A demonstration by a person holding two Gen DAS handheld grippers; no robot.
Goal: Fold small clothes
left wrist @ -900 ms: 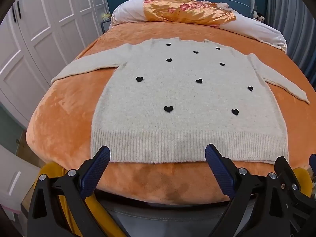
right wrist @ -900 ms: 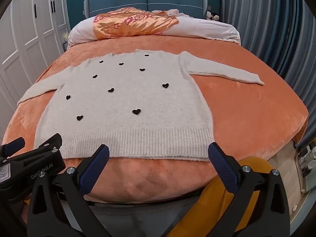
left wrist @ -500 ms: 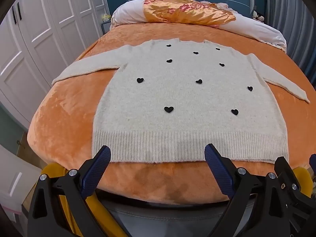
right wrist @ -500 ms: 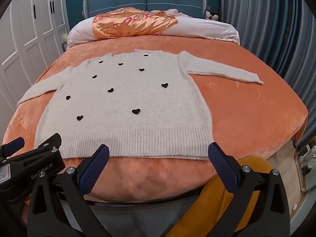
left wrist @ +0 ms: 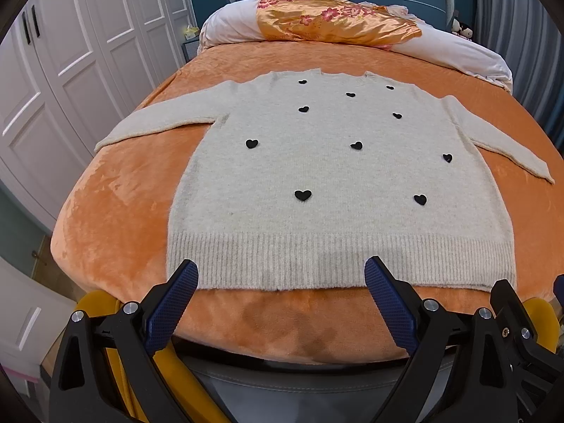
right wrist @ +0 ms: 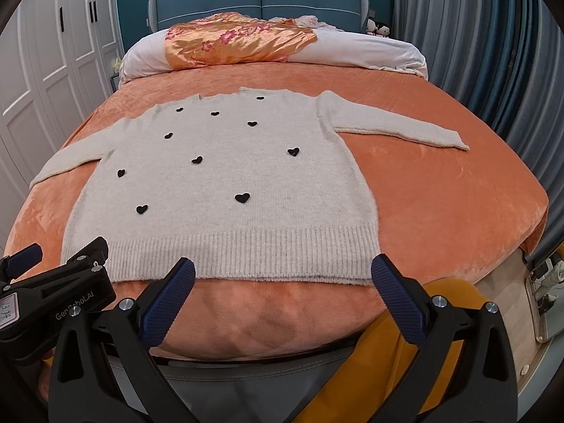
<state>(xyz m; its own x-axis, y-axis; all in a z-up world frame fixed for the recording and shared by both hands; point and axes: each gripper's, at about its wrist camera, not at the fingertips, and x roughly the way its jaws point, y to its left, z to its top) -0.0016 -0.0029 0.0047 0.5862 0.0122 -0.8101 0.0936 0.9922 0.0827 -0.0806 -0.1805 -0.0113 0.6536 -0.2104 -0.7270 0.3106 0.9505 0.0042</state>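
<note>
A bed (left wrist: 116, 211) under an orange plush cover fills the room, with a blue padded headboard (right wrist: 261, 0) against a teal wall (right wrist: 130, 7). White panelled wardrobes (left wrist: 70, 53) stand along one side and grey-blue curtains (right wrist: 493, 53) hang along the other. At the head lie a white duvet (right wrist: 370, 49) and an orange floral quilt (right wrist: 239, 40).

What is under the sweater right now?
The sweater lies flat, sleeves spread, directly on the orange blanket, which shows all around it. Whether anything lies between them cannot be seen; the knit covers that area.

Both wrist views—bed's foot—share the sweater (left wrist: 328, 176)
</note>
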